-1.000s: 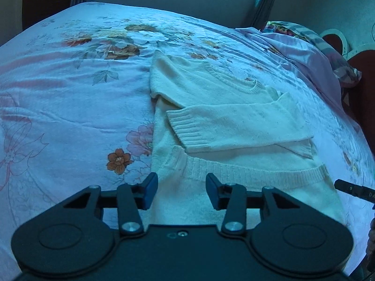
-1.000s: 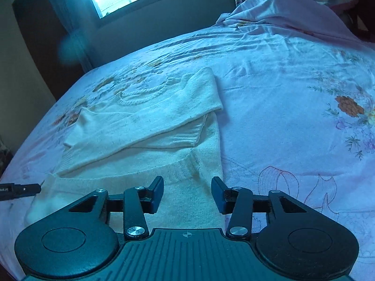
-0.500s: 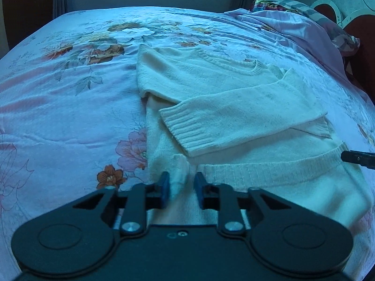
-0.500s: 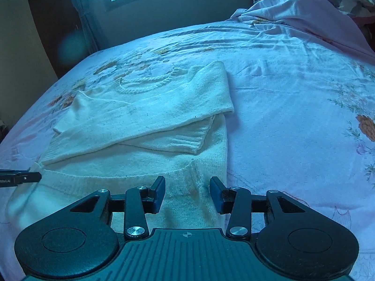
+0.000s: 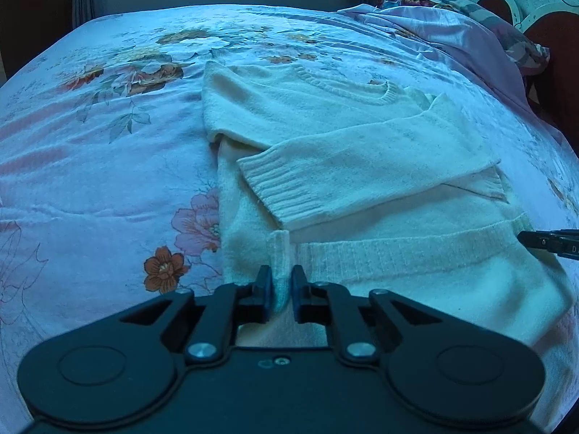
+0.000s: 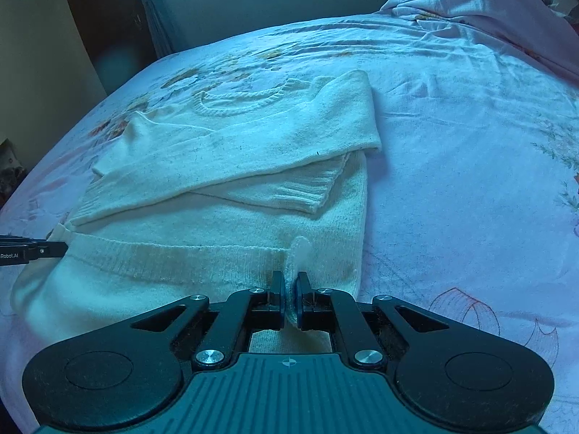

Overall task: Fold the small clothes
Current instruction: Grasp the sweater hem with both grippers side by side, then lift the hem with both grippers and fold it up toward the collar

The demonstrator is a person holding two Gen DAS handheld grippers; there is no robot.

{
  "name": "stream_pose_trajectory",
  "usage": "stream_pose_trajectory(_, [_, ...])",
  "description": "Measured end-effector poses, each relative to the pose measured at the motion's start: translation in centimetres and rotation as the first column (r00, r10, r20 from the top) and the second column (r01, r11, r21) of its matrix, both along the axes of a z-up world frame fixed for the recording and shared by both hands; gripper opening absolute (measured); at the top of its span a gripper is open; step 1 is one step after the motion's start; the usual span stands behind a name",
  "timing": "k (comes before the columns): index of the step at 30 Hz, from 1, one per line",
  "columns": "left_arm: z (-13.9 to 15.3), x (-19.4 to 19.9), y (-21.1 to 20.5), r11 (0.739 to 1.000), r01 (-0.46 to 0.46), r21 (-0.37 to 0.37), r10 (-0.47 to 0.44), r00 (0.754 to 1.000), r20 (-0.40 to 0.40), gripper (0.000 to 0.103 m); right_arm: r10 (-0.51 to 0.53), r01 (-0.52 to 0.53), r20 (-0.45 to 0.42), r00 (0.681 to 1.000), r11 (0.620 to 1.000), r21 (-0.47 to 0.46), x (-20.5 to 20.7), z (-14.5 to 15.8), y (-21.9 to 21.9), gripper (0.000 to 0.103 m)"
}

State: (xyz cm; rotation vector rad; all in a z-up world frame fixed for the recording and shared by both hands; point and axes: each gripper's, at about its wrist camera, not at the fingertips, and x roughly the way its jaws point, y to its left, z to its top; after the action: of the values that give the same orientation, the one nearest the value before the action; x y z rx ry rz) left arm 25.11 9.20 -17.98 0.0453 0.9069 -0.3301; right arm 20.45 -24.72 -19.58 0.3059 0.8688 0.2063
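- My left tongs (image 5: 281, 291): clamped on a pinch of the sweater (image 5: 362, 152) hem, knit bunched up between the blue pads.
- My right tongs (image 6: 288, 298): same, closed on a raised fold of the hem at the other bottom corner.
- Sweater lies flat on the floral bedsheet (image 5: 90, 188) straight ahead of both tongs, neckline at the far end, both sleeves folded across the chest, ribbed cuff (image 5: 275, 188) just beyond my left pads.
- Rumpled pink blanket (image 6: 499, 7) far ahead-right of the right tongs, well apart from the sweater.
- No containers in view.
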Motion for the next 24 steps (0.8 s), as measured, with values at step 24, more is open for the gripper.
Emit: stream_pose_trajectory(24, [6.1,15.1,-1.5,0.949,-0.178,-0.259,0.233,0.951,0.203,0.003,-0.137,0.136,0.266,0.954,0.99,0.025,15.2,6.8,-4.0,0.002])
